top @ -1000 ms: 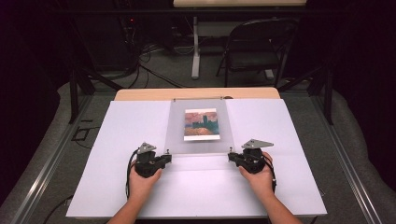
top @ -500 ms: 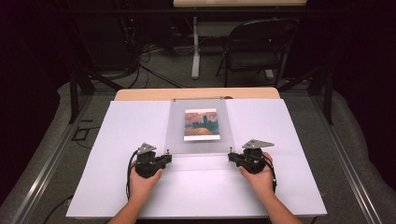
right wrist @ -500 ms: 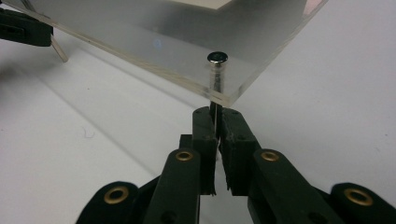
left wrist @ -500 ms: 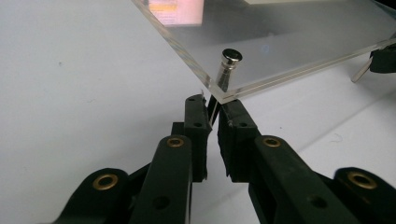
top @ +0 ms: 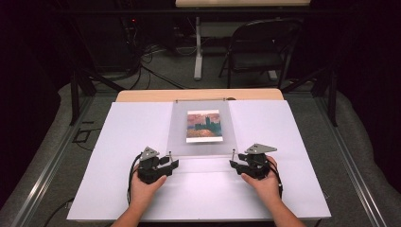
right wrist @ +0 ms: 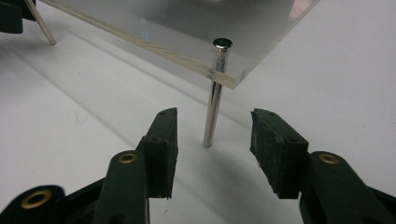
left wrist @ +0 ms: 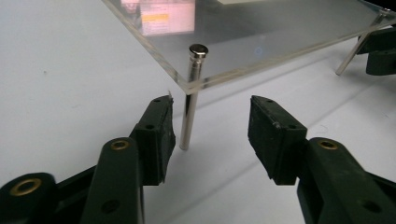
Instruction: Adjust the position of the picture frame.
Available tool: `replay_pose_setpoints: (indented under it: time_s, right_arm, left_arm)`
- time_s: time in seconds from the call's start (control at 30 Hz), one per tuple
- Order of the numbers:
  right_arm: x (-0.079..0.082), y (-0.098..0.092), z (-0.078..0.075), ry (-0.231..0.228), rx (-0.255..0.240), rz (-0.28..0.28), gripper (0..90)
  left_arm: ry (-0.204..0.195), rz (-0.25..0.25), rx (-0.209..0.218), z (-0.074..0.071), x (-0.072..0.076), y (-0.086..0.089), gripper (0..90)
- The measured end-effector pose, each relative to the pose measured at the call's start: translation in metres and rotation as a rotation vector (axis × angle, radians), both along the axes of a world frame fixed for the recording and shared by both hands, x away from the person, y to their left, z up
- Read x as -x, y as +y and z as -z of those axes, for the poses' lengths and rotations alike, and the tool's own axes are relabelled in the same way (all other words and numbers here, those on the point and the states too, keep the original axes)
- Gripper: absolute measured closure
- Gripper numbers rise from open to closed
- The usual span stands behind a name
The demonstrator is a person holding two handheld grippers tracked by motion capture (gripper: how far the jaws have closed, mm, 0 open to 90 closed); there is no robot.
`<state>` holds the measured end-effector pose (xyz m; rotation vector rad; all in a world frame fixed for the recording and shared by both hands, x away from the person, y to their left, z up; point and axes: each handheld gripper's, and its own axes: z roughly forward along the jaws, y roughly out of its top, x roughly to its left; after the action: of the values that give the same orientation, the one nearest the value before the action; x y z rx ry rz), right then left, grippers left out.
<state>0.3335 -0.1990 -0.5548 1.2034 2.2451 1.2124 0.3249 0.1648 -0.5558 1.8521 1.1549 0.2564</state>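
A clear acrylic plate [top: 201, 127] with a small colour picture [top: 204, 126] on it is seen at the middle of the white worktop [top: 118, 142], raised on thin metal pins at its near corners. The near-left pin [left wrist: 189, 100] stands between the fingers of the left gripper [left wrist: 210, 128], closer to one finger [left wrist: 156, 135]; these are spread wide and nothing is held. The near-right pin [right wrist: 214, 93] is likewise bracketed by the wide-open right gripper [right wrist: 212, 140], untouched. If the fingers are closed off-centre, a pin could be pushed sideways before it is clamped, and the plate tilted or slid. Uneven lifting by the two hands would likely let the picture slip.
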Motion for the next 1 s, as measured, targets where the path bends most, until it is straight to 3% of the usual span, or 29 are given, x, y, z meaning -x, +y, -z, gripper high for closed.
replay_pose_setpoints:
  time_s: [0.33, 0.67, 0.87, 1.0]
  right_arm:
    - [0.01, 0.004, -0.009, -0.046, 0.05, -0.025, 43.1]
    - [0.011, -0.005, -0.014, -0.021, 0.015, -0.017, 39.4]
    - [0.029, -0.017, -0.022, -0.048, 0.016, -0.027, 39.5]
    - [0.04, -0.028, -0.029, -0.067, 0.011, -0.003, 38.3]
  left_arm:
    - [-0.013, 0.009, -0.007, -0.002, 0.008, 0.002, 38.2]
    - [0.009, 0.028, -0.003, -0.007, 0.018, 0.008, 37.5]
    - [-0.008, 0.027, -0.013, -0.014, 0.029, 0.018, 37.4]
    - [-0.019, 0.014, -0.023, -0.017, 0.036, 0.027, 37.5]
